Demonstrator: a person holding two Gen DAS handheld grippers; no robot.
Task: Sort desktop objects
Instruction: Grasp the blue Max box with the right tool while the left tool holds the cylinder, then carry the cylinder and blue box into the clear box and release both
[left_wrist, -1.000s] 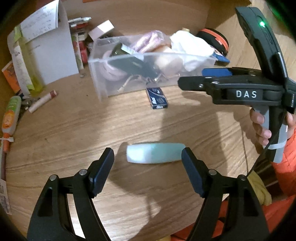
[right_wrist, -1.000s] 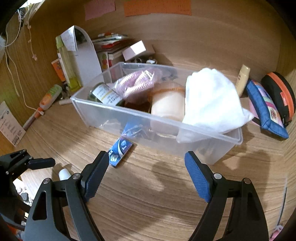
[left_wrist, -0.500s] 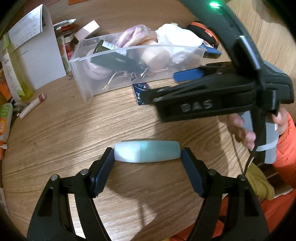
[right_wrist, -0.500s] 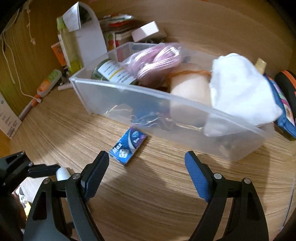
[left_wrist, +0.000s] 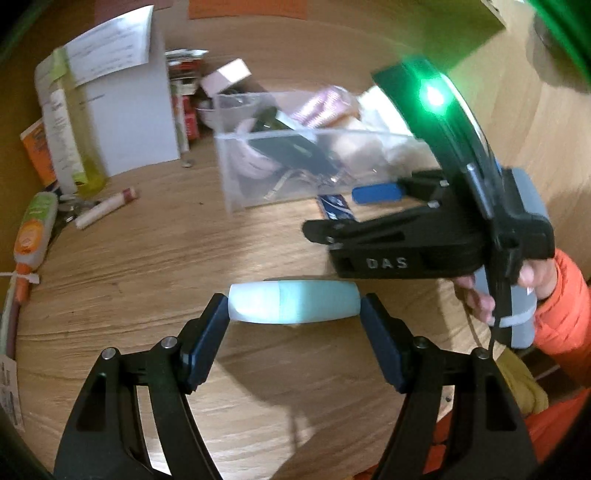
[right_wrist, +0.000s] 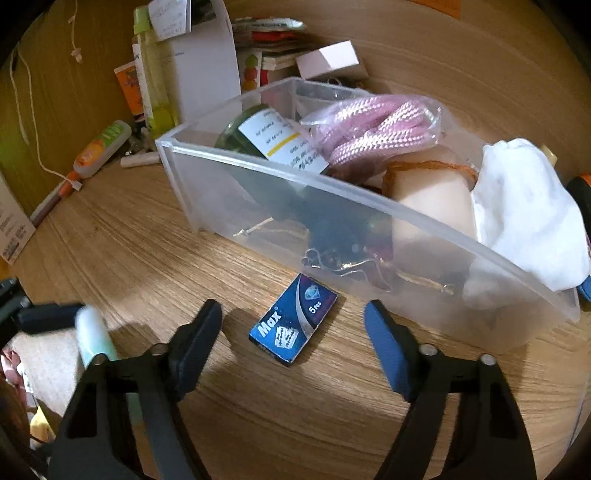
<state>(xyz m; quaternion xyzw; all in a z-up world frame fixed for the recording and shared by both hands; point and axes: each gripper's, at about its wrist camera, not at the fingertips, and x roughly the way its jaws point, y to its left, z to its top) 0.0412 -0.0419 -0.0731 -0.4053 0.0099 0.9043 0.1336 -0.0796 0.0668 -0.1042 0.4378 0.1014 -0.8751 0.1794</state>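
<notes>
A pale green tube (left_wrist: 293, 301) lies crosswise between the pads of my left gripper (left_wrist: 293, 314), which is shut on its two ends and holds it just above the wooden desk. The same tube (right_wrist: 94, 336) shows blurred at the left of the right wrist view. A small blue "Max" blade box (right_wrist: 293, 323) lies flat on the desk in front of a clear plastic bin (right_wrist: 369, 206). My right gripper (right_wrist: 293, 312) hangs over the box with its jaws closing; the box sits between them and the pads do not touch it.
The bin holds a dark bottle (right_wrist: 266, 140), pink rope (right_wrist: 373, 133), a cream roll and a white cloth (right_wrist: 524, 210). At the back left stand a white paper folder (left_wrist: 125, 110), a lip balm stick (left_wrist: 105, 208) and an orange-green tube (left_wrist: 35, 232). A hand in an orange sleeve (left_wrist: 561, 295) holds the right gripper.
My left gripper has closed on the green tube and raised it off the desk. The right gripper came down and left to over the blue box, and its jaws narrowed.
</notes>
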